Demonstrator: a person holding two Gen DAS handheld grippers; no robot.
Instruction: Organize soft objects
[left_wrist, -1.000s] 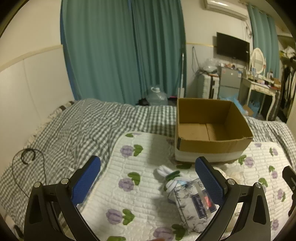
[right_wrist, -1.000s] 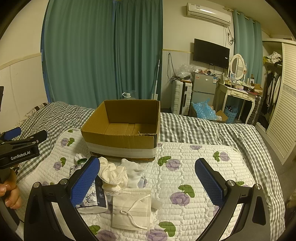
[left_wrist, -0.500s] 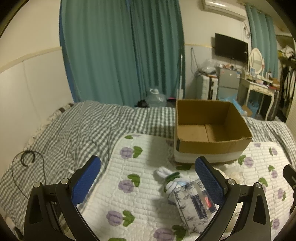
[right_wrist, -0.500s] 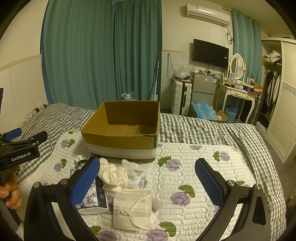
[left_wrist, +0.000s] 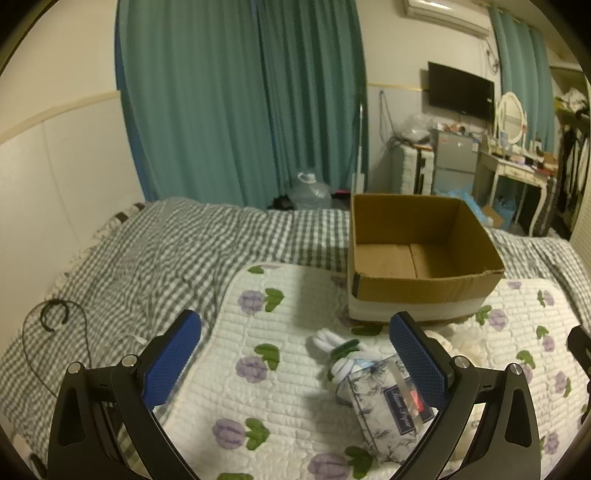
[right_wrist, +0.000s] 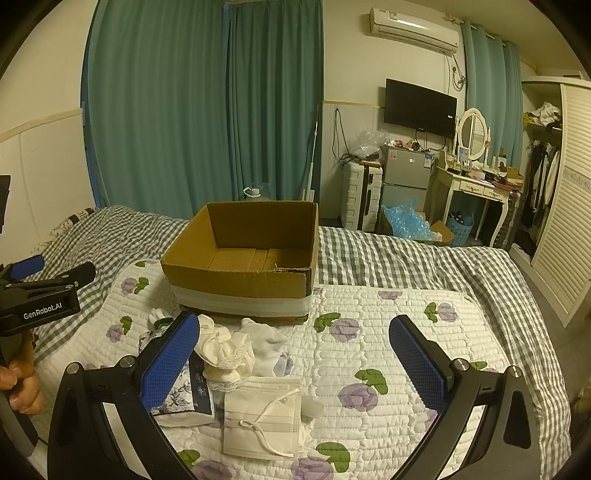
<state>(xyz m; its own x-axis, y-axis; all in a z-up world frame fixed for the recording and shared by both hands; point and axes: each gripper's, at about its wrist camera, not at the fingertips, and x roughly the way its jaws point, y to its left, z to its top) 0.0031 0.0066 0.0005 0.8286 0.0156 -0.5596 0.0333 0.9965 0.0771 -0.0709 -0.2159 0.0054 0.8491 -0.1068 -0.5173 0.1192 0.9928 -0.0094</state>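
I hold both tools above the grey-checked bed (right_wrist: 424, 266), fingers wide apart and empty, with nothing yet gathered. The open brown cardboard box (right_wrist: 243, 258) sits bare on the white floral quilted pad (right_wrist: 388, 332). I judge the first pick comes next: lower onto one soft item, close gently, carry it to the box. The floral tissue pack (left_wrist: 384, 406) lies just inside the left gripper (left_wrist: 295, 354), under its right finger; the white face mask (right_wrist: 262, 417) lies between the fingers of the right gripper (right_wrist: 295, 354), left of centre, cream socks (right_wrist: 229, 347) just beyond.
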